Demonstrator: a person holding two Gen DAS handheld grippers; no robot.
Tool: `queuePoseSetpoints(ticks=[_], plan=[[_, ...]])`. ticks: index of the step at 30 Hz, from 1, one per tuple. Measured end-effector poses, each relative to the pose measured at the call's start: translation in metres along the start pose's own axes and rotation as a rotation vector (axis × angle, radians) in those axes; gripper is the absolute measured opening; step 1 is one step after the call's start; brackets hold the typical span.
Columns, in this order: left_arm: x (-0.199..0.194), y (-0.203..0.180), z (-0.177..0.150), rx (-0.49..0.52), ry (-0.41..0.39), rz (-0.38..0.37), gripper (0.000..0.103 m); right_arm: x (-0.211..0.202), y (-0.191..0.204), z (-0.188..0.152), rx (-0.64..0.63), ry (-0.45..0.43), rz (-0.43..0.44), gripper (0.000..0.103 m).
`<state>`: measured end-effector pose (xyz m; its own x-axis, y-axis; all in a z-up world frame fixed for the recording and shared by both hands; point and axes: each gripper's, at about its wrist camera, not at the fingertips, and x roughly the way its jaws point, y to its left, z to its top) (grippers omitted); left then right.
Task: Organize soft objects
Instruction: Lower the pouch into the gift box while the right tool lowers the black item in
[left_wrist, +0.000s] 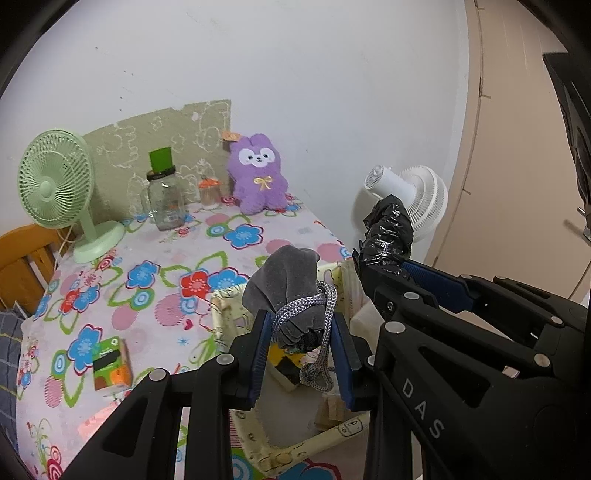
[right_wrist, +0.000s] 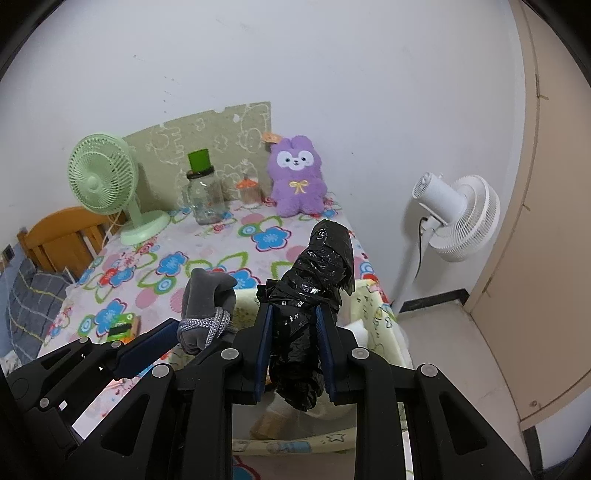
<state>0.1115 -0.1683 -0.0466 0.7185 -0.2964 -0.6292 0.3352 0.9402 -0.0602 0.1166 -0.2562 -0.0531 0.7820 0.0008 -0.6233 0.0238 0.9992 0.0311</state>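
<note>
- The left claw (left_wrist: 301, 332) is clamped on a grey velvet drawstring pouch (left_wrist: 286, 280), its blue pads pressing the gathered neck while the grey braided cord (left_wrist: 325, 332) loops down between them.
- The right claw (right_wrist: 295, 332) is clamped on a roll of black plastic bags (right_wrist: 314, 295), which sticks up past the pads.
- Both held things hang over a pale yellow fabric storage basket (left_wrist: 229, 306) at the near edge of the bench (left_wrist: 122, 295), which wears a flowered cloth.
- Something yellow and black lies inside the basket; what it is I cannot tell.
- At the back of the bench stand a green desk fan (left_wrist: 55, 184), a glass jar (left_wrist: 166, 199) and a purple plush toy (left_wrist: 258, 177).
- A small green carton (left_wrist: 110, 363) lies on the cloth.
- A white floor fan (right_wrist: 458, 218) stands beside the bench.
</note>
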Motion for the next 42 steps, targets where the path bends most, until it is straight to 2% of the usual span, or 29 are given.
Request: queuePoseSetpoints(ticks=[8,11,14,16,26,28,30,31,42], plan=[[0.017,-0.004,-0.005,0.011,0.045,0.002,0.033,0.016,-0.01,-0.008,0.006,0.04,0.006,0.027],[0.022,-0.005,-0.006,0.02,0.061,0.009,0.036,0.022,-0.011,-0.01,0.008,0.053,0.015,0.027],[0.025,-0.005,-0.007,0.022,0.067,0.019,0.044,0.025,-0.011,-0.012,0.01,0.061,0.028,0.027],[0.026,-0.004,-0.007,0.024,0.077,0.023,0.055,0.028,-0.011,-0.012,0.012,0.064,0.032,0.027],[0.029,0.004,-0.013,0.017,0.095,0.055,0.074,0.038,-0.004,-0.015,0.008,0.092,0.083,0.028],[0.03,0.005,-0.014,0.016,0.109,0.056,0.076,0.041,-0.002,-0.016,0.004,0.104,0.081,0.033],[0.028,0.005,-0.014,0.024,0.106,0.052,0.076,0.04,-0.002,-0.017,0.011,0.103,0.085,0.057],[0.028,0.006,-0.014,0.021,0.107,0.049,0.078,0.038,-0.001,-0.018,0.016,0.098,0.087,0.061],[0.01,0.009,-0.016,0.026,0.079,0.065,0.086,0.018,0.005,-0.018,0.019,0.047,0.043,0.08]])
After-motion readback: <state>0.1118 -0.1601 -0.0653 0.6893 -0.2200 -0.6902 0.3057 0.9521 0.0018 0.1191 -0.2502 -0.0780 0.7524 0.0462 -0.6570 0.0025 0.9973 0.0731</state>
